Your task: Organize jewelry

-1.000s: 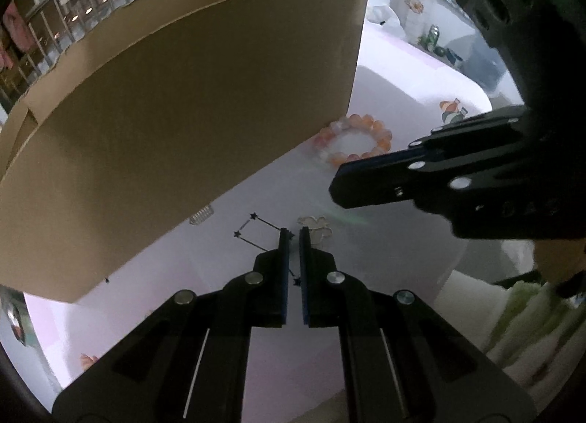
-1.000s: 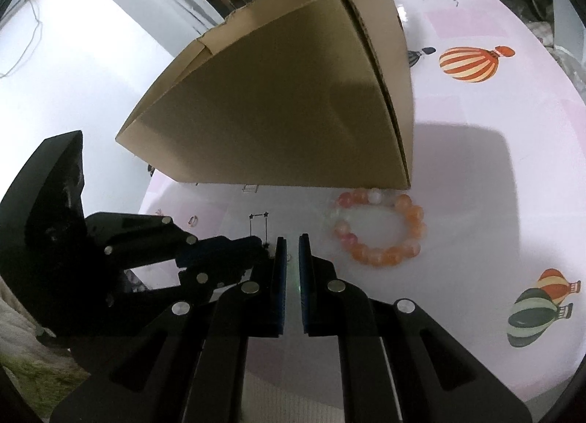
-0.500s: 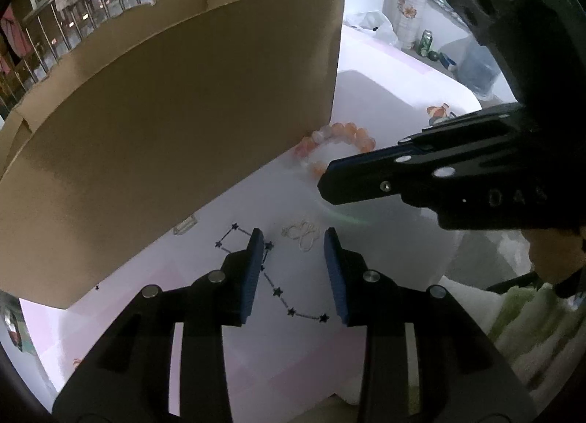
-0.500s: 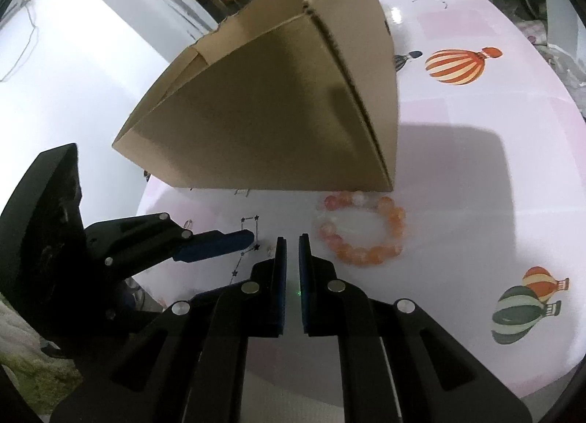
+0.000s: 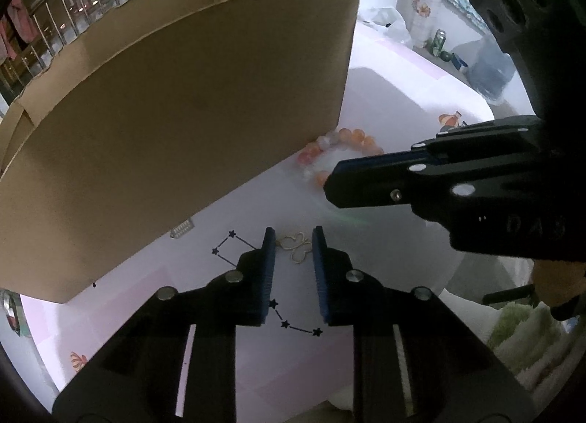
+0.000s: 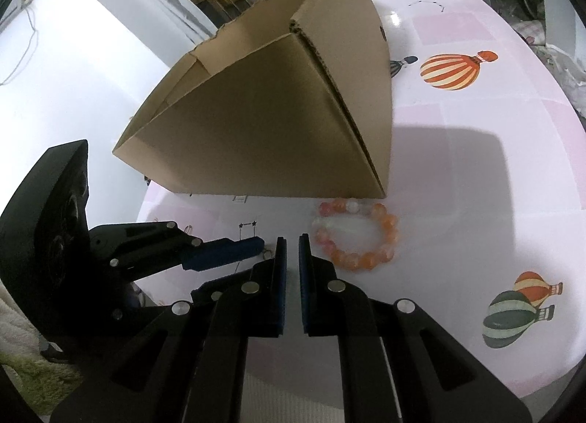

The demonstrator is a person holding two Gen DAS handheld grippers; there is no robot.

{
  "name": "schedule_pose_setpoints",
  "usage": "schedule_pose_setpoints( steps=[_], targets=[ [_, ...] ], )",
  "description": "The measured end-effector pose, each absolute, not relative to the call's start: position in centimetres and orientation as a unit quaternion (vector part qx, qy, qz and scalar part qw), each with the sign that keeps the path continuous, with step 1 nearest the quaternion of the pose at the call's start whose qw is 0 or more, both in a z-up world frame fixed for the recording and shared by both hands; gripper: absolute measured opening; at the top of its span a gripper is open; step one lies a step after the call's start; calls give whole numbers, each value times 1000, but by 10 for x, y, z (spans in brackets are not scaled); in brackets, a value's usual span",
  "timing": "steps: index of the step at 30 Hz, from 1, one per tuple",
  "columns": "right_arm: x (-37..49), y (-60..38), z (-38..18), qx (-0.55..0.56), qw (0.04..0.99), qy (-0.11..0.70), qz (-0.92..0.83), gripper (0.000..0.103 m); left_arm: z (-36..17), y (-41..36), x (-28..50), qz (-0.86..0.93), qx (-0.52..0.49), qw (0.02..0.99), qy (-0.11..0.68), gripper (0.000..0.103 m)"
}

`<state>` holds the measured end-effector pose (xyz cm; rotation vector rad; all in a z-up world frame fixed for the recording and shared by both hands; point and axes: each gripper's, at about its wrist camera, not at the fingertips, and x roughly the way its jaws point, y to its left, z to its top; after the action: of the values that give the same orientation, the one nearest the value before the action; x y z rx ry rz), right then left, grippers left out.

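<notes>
- Jewelry lies on the bench [image 6: 457, 173], all of it close to one landmark, the cardboard box [image 6: 278, 129]: three loose pieces can be counted.
- One bead bracelet [image 6: 357, 234], orange and pale beads, lies just in front of the box's near right corner; in the left wrist view the right claw covers part of its ring.
- One thin pale wire piece [image 5: 297, 246], looped like a butterfly, lies on the bench further out from the box's long front wall, between the tips of the left claw [image 5: 291, 239].
- One small silvery comb-like piece [image 5: 182, 228] lies at the foot of that long wall, touching or nearly so; too small to say what it is.
- Left claw: one, its jaws closing, the wire piece between them; the blue pads do not press on it.
- Right claw [image 6: 289, 245]: one, its jaws drawn together with only a narrow slit, nothing between them; it hangs in front of the box, just beside the bracelet on its left.
- Box: one, open at the top, with a ragged torn rim; its inside is hidden from both views.
- Prints on the bench cover: three whole hot-air balloons [image 6: 454, 69] in the right wrist view, to the right of the box, and star-and-line figures [image 5: 293, 324] in front of it, partly hidden by the left claw.
- Pale towel-like cloth [image 5: 531, 335] is cut off at the frame edge, well away from the box.
</notes>
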<state>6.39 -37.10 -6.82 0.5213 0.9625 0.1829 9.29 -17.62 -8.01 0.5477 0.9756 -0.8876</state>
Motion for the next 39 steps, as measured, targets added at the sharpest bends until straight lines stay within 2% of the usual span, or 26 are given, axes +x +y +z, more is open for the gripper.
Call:
schedule_pose_setpoints(
  steps=[25, 32, 36, 39],
  targets=[
    [66, -370, -63, 242, 853, 454, 85, 7, -75, -171, 94, -409, 242, 761, 440, 19],
    [72, -354, -56, 218, 858, 453, 100, 9, -61, -141, 95, -374, 215, 790, 437, 19],
    [81, -331, -52, 192, 860, 455, 128, 27, -55, -107, 95, -330, 190, 813, 441, 19],
    [92, -304, -49, 164, 861, 453, 161, 27, -52, -82, 94, -300, 173, 827, 442, 19]
  ],
)
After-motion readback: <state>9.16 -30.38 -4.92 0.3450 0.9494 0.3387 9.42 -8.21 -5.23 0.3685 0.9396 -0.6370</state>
